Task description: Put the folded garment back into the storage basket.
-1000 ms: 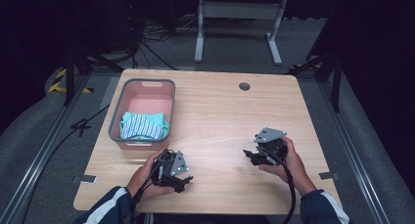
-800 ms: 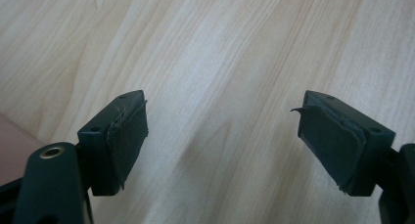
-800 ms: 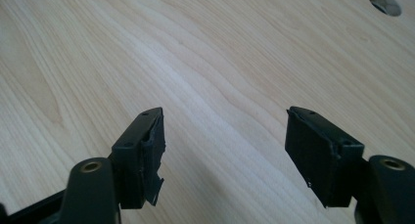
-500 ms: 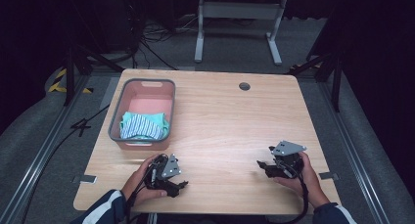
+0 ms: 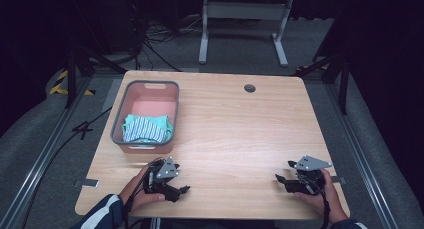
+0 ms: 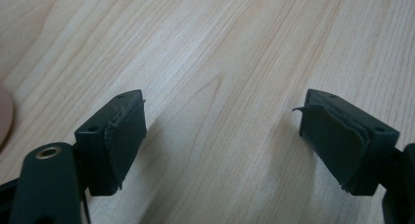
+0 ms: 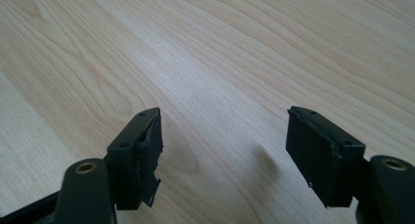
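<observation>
In the high view, the left gripper (image 5: 184, 190) and right gripper (image 5: 278, 179) are held low at the near edge of the light wooden table (image 5: 240, 134). Both are well apart from the pink plastic basket (image 5: 120, 123), in which the striped folded cloth (image 5: 146, 129) is seen.

In the left gripper view, jaws are spread wide over bare wood — nothing is gripped.

In the right gripper view, jaws likewise stand apart — nothing is held.

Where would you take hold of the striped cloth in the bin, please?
Grip the cloth at its raised folded top, coming straight down from above: the bin walls block any side approach. The left tool, open, is nearer.
</observation>
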The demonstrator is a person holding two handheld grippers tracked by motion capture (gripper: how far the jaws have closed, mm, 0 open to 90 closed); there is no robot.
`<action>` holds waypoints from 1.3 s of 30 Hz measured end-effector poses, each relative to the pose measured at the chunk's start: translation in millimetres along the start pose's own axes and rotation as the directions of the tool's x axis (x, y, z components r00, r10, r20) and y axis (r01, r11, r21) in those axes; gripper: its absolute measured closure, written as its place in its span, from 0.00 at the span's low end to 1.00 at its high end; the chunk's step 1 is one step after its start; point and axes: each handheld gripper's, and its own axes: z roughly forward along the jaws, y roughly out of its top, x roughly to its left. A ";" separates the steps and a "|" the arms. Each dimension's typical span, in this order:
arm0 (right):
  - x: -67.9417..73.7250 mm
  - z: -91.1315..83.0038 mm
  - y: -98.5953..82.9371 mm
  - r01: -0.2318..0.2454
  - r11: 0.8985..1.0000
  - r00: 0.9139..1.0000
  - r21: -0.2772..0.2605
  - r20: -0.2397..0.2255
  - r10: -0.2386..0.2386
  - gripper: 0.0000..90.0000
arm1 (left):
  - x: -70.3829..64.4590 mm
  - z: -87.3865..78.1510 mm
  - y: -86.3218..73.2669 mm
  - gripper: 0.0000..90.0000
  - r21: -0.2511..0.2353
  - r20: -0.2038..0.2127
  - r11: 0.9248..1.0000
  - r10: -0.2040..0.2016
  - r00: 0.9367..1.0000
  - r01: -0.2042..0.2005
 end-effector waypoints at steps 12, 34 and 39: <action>-11.7 -3.2 -20.1 -0.092 0.996 0.996 -0.021 -0.020 0.092 0.29 | 1.5 0.3 0.2 0.17 0.003 0.006 1.000 0.007 1.000 -0.007; -12.1 -2.2 -19.3 -0.098 0.995 0.995 -0.021 -0.014 0.097 0.29 | 3.3 2.1 1.7 0.15 0.005 0.015 1.000 0.018 1.000 -0.018; -12.1 -2.2 -19.4 -0.097 0.995 0.995 -0.021 -0.014 0.097 0.29 | 3.6 3.2 2.8 0.13 0.010 0.018 1.000 0.018 1.000 -0.018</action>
